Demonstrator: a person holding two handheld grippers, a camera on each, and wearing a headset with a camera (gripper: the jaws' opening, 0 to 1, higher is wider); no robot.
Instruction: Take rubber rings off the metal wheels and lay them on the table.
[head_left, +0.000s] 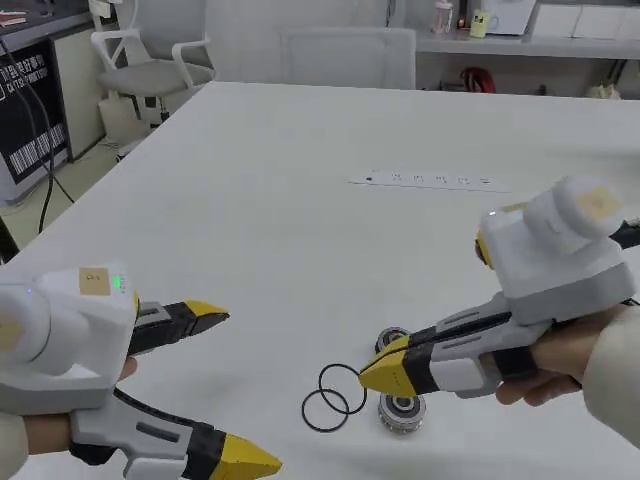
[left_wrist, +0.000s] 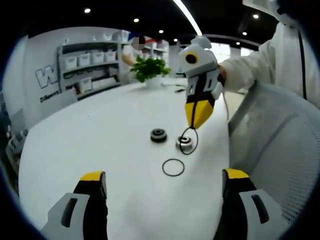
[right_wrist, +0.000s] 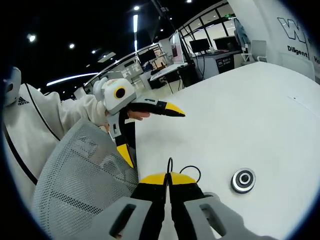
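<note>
— How far along does the job look?

— Well on, by the look of it. On the white table (head_left: 300, 200), toward its near edge, the right gripper (head_left: 368, 376) has its jaws pressed together on a thin black rubber ring (head_left: 340, 366). In the head view that ring sits just beside the nearer metal wheel (head_left: 402, 408), seemingly clear of it. The left gripper (head_left: 232, 388) hangs spread wide and holds nothing. A second wheel (head_left: 390, 338) sits half behind the right gripper. Another rubber ring (head_left: 304, 411) already lies flat on the table, overlapping the pinched one.

— So what is left?

— Probably only laying that ring down. Whether either wheel carries more rings cannot be told.

— Any writing?

— "Diligent" (right_wrist: 300, 50) on a wall in the right gripper view, what looks like "adidas" (right_wrist: 20, 101) on a white sleeve, and a barcode sign (head_left: 30, 130) past the table's left edge, its text too small to read.
</note>
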